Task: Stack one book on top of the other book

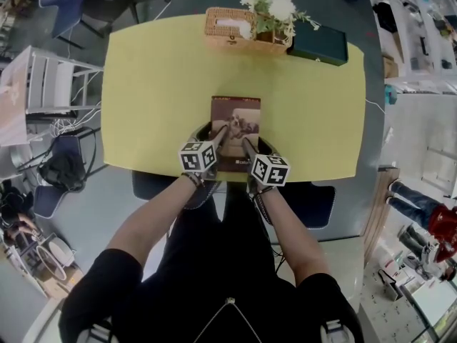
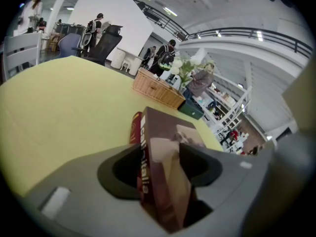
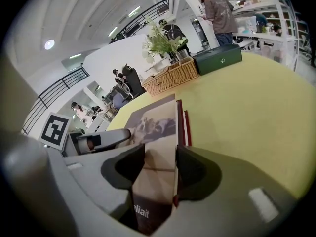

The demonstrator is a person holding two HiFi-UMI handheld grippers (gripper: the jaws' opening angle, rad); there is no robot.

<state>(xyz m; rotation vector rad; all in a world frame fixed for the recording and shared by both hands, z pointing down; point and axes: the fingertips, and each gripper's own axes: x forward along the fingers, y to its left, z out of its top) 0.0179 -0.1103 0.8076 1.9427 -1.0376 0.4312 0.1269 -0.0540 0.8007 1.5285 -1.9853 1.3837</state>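
A brown book (image 1: 235,116) with a photo cover lies near the front edge of the yellow table (image 1: 157,84). Under it a red book (image 2: 135,128) shows as a thin edge (image 3: 187,125); whether the two touch I cannot tell. My left gripper (image 1: 220,136) is shut on the brown book's near left corner, with the lettered spine (image 2: 144,177) between its jaws. My right gripper (image 1: 248,146) is shut on the near right corner, and the cover (image 3: 155,181) fills its jaw gap. The two grippers stand side by side, angled down.
At the table's far edge stand a wicker basket (image 1: 227,27), white flowers (image 1: 275,9) and a dark green box (image 1: 318,43). Chairs (image 1: 64,163) and a white rack (image 1: 50,84) are on the left. People stand in the background (image 3: 219,14).
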